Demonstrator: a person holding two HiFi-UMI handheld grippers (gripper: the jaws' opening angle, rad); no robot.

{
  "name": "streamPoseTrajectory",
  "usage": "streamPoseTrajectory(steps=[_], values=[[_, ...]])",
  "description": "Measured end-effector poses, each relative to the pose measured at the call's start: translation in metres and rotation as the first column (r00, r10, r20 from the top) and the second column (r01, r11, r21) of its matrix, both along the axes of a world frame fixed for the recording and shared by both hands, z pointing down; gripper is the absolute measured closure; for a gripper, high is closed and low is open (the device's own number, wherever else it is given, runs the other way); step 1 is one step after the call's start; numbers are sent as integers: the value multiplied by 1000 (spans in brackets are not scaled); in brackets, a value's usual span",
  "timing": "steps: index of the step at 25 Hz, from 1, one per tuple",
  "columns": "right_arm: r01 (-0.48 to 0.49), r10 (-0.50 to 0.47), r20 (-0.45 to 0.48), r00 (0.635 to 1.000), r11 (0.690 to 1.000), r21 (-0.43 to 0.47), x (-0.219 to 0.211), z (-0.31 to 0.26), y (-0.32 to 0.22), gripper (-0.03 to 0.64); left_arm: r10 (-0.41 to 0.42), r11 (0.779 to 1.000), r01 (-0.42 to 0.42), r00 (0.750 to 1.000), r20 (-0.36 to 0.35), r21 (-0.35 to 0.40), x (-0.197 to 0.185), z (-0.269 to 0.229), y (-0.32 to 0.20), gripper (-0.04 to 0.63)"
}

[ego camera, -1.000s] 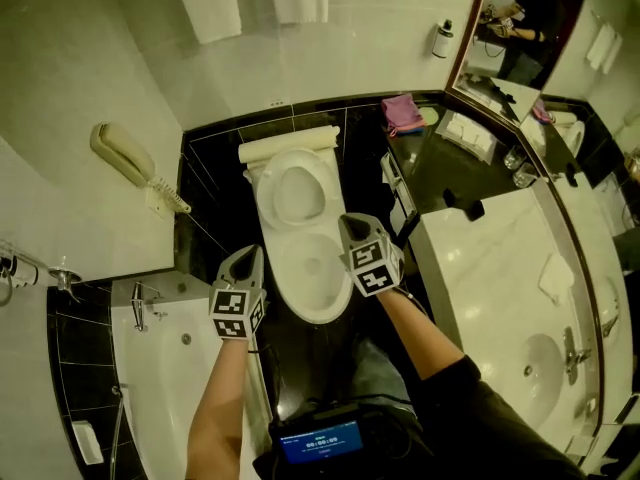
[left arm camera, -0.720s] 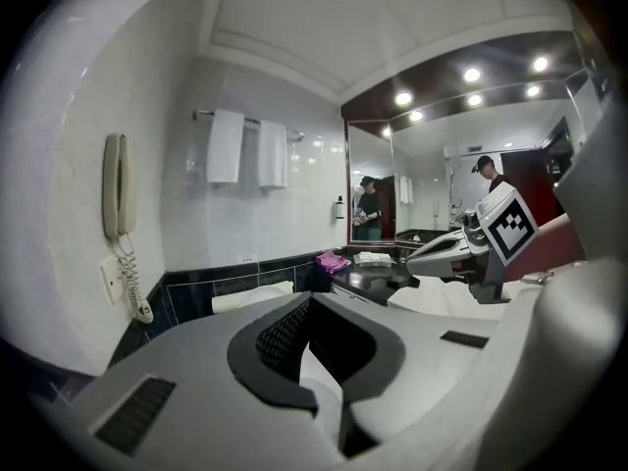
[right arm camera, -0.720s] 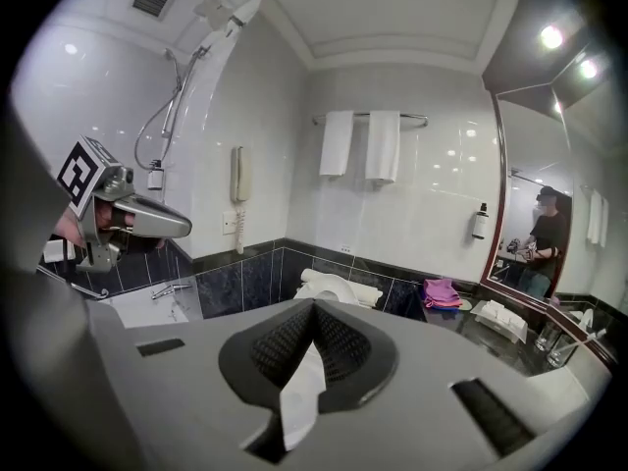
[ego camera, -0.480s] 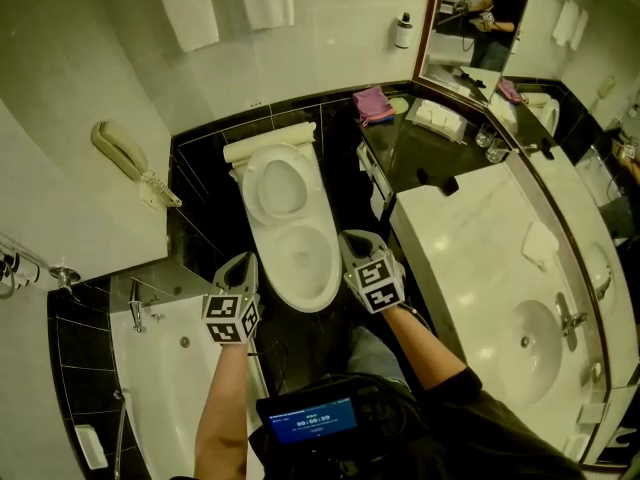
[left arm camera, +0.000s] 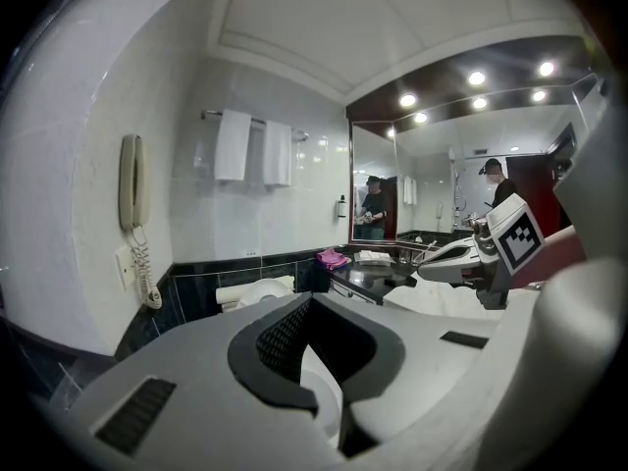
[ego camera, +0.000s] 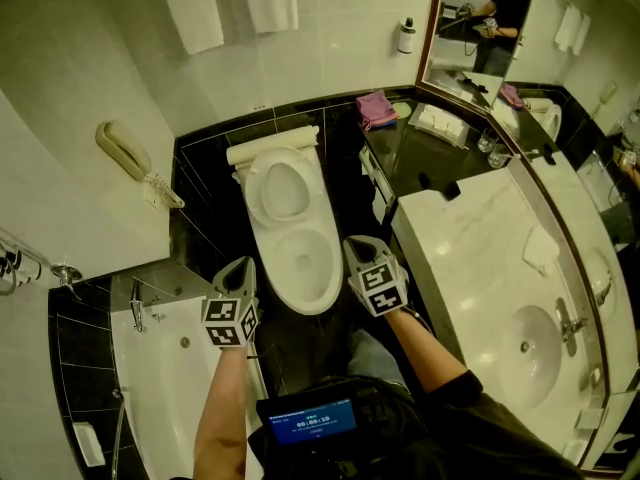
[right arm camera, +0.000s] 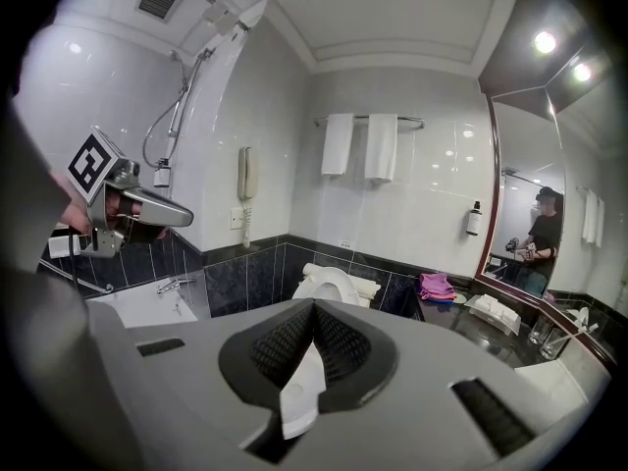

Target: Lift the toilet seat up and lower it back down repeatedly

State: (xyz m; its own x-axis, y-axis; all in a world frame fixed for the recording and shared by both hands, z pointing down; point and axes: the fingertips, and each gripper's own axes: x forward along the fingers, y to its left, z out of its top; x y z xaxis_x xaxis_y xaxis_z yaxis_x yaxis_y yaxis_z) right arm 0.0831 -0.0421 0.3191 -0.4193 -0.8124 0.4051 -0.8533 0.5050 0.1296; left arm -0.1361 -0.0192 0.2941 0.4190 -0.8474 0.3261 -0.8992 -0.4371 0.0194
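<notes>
At the middle of the black floor, the toilet stands with its seat (ego camera: 254,193) raised. The seat leans back against the tank (ego camera: 272,146), at 12 o'clock of the bowl (ego camera: 330,293). The left hand-held gripper (ego camera: 244,266) hangs at 8 o'clock of the bowl and the right hand-held gripper (ego camera: 357,244) at 3 o'clock. Both are near the rim but touch nothing. Each has its jaws pressed together and grips nothing; only a sliver of the white bowl shows past the pads.

The seat looks like a stiff moulded ring, light enough for one gripper, and it pivots at the tank end. Its glossy face is probably slippery. If let go partway down, it would likely drop and bang on the bowl. The best hold seems to be the free edge farthest from the pivot, now the top of the ring. Parted jaws could pinch across that edge, or a closed tip could hook behind it and guide the seat down slowly.
</notes>
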Motion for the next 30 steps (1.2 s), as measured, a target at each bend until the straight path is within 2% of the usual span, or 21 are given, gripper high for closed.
streamPoseTrajectory(steps=[7, 13, 15, 20, 25, 28, 30], values=[[68, -66, -86, 994, 998, 14, -11, 11, -26, 595, -17, 1000, 18, 1000, 14, -17, 5, 3, -14, 606], [147, -136, -237, 962, 989, 32, -23, 19, -79, 592, -40, 999, 41, 999, 25, -32, 5, 8, -48, 606], [182, -168, -276, 946, 983, 26, -28, 24, -102, 550, -49, 998, 50, 998, 28, -37, 7, 12, -62, 606], [281, -263, -365, 893, 960, -5, -46, 41, -165, 481, -66, 997, 67, 997, 28, -45, 15, 23, -108, 606], [383, -354, -464, 812, 923, -34, -67, 67, -230, 440, -78, 995, 80, 996, 35, -56, 30, 43, -158, 606], [428, -405, -490, 772, 901, -71, -77, 89, -271, 397, -94, 994, 95, 995, 23, -60, 36, 57, -191, 606], [445, -423, -506, 752, 891, -83, -84, 102, -299, 396, -103, 993, 104, 995, 16, -62, 38, 68, -212, 606]])
